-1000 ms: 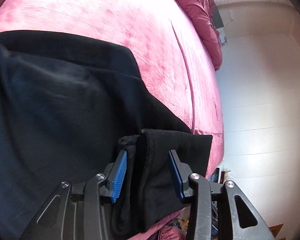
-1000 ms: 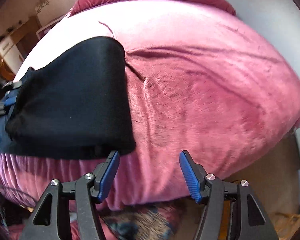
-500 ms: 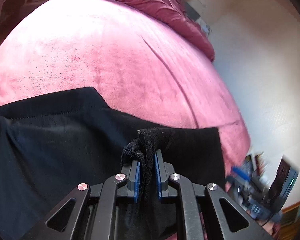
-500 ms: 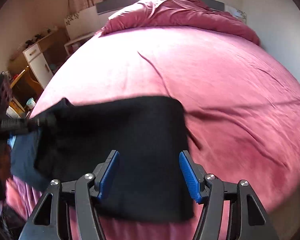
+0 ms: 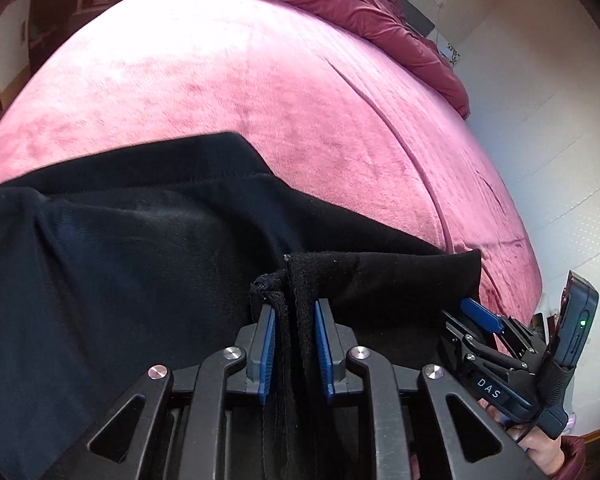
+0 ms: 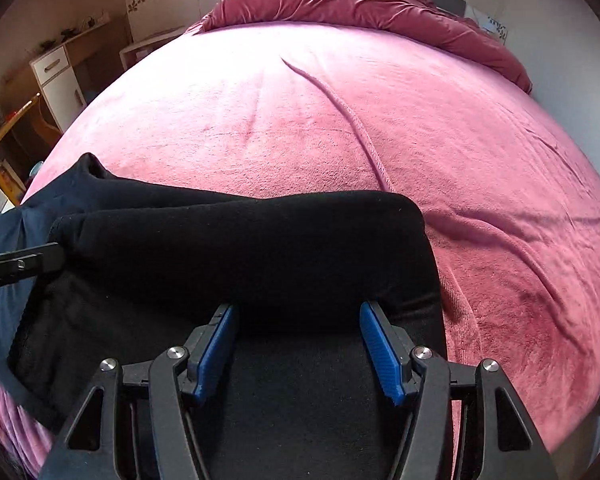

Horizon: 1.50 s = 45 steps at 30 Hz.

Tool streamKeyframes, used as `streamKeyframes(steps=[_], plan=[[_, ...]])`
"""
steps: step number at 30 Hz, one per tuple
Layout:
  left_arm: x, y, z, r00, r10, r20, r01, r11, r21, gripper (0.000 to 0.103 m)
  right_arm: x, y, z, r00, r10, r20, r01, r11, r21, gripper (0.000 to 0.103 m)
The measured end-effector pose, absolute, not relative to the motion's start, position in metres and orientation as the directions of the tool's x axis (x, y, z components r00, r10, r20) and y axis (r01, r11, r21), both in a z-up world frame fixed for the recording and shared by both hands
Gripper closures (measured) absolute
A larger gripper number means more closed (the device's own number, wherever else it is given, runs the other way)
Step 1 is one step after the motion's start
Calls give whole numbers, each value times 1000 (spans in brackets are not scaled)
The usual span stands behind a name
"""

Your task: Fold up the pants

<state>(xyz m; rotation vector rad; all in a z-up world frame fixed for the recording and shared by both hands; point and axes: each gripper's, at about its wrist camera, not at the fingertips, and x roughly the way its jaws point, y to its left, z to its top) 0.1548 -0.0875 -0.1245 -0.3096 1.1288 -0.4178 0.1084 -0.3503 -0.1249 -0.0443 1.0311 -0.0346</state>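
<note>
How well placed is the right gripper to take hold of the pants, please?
Probably well: the right gripper hangs open just over the black pants, nothing between them.

Wide bed [image 6: 380,128] under a pink plush cover; black pants [image 6: 260,248] spread across its near edge, a rumpled maroon duvet [image 6: 360,4] heaped at the far end.
</note>
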Motion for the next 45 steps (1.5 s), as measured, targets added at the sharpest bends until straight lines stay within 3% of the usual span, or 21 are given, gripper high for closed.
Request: streamKeyframes(steps=[11,18,21,31,40,45], plan=[[116,-42,-86,495,-374,-784,119,923,-366,81,95,-328,-101,577,-68,-814,-6,996,-87,37],[101,-20,-80,536,-334,-775,95,936,-338,80,73,-282,-80,592,97,-800,-160,987,1,38],[98,-17,-83,540,-327,-775,78,937,-341,80,67,-261,-85,564,155,-811,-227,974,28,51],[87,9,-86,542,-293,-788,35,944,-327,80,74,-219,-127,456,178,-872,-311,950,31,78],[84,27,-86,537,-262,-802,6,952,-306,78,96,-215,-145,453,180,-873,-295,954,44,79],[81,63,-78,532,-288,-797,-17,936,-350,71,93,-213,-146,465,180,-867,-289,956,44,79]])
